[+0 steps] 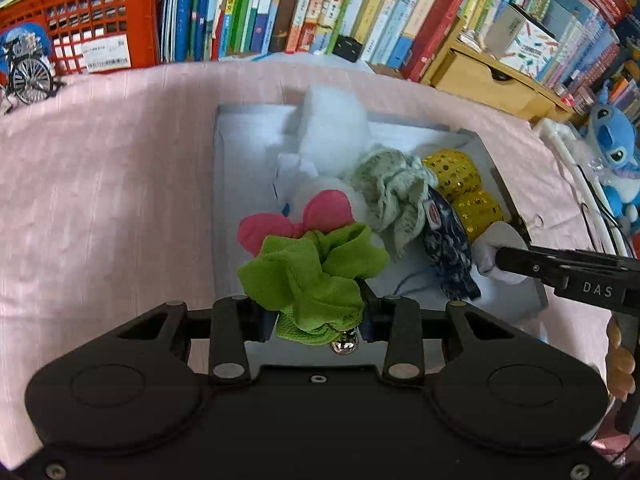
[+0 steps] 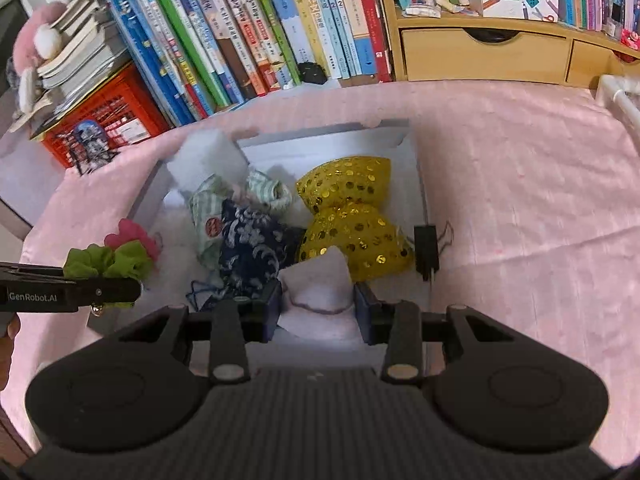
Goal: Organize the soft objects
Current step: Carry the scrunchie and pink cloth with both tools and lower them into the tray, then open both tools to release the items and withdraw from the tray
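My left gripper (image 1: pixel 316 314) is shut on a green ruffled cloth piece (image 1: pixel 312 276) with a small metal bell under it, held over the near left edge of a white box (image 1: pixel 224 152). My right gripper (image 2: pixel 318 308) is shut on a white soft pad (image 2: pixel 318 284) over the box's near side. Inside the box (image 2: pixel 412 168) lie a yellow sequin bow (image 2: pixel 352 216), a dark blue patterned pouch (image 2: pixel 248 244), a pale green striped cloth (image 2: pixel 208 212), a fluffy white piece (image 2: pixel 208 156) and a pink piece (image 1: pixel 320 210). In the right wrist view the left gripper (image 2: pixel 116 286) shows with the green cloth (image 2: pixel 108 260).
The box sits on a pink bedcover (image 1: pixel 100 168). Behind stand rows of books (image 2: pixel 248 20), a red crate (image 1: pixel 92 24), a wooden drawer unit (image 2: pixel 484 56) and a blue plush toy (image 1: pixel 612 148). A black binder clip (image 2: pixel 426 250) grips the box's right wall.
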Demonstrator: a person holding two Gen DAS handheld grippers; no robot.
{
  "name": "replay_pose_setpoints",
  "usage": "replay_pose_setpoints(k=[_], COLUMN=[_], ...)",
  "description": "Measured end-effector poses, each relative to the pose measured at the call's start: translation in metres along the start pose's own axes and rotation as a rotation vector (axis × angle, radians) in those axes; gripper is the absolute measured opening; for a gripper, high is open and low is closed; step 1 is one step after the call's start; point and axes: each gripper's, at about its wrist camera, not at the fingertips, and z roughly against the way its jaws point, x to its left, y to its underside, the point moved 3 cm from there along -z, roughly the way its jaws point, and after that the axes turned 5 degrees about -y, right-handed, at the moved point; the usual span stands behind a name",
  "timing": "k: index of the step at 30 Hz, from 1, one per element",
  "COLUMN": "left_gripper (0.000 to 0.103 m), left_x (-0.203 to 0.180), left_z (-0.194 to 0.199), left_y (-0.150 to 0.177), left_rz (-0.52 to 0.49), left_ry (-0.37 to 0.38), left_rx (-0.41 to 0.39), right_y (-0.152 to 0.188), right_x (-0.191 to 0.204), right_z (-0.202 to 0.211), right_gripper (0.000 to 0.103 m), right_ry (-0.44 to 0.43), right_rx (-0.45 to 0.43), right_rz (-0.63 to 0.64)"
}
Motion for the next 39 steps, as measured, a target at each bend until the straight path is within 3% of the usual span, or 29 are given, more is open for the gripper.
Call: replay_pose_setpoints(k=[6,19,24,28,31,34,39], left_gripper=[0.036,0.039,0.048,0.054,0.063,0.069,0.069], left_x=[0.004,0.003,0.002,0.000,-0.004,-0.010,-0.019], left_z=[-0.013,-0.031,-0.030,-0.026,-0.019,-0.009,0.013], left_y=[-0.017,-0.011,-0.012,-0.011,-0.011,-0.010,-0.006], left_rz=[0.040,0.023,0.002,-0.014,-0.032,-0.065,-0.088], left_ry=[0.005,-0.015,-0.050,-0.085,-0.105,-0.156,-0.199], left_rx=[-0.011,0.020,0.014,0.006,-0.015,-0.049,-0.113], right_y=[-0.011,-0.001,-0.001,0.000,0.000,0.000,-0.001], right_x=[0.004,0.010,0.013,0.016,0.017,0.019,0.024], right_z=[-0.010,-0.027,-0.028,-0.027,-0.024,-0.018,-0.004], right_gripper=[0.043,0.043,0.045,0.049,0.061,0.063,0.068], right_ry=[0.034,0.050,0.051,0.054,0.052,0.047,0.047], right_rx=[-0.020,0.054,0.065,0.065,0.062,0.057,0.034], right_rz=[-0.004,0.002,0.014,0.021,0.026,0.032,0.051])
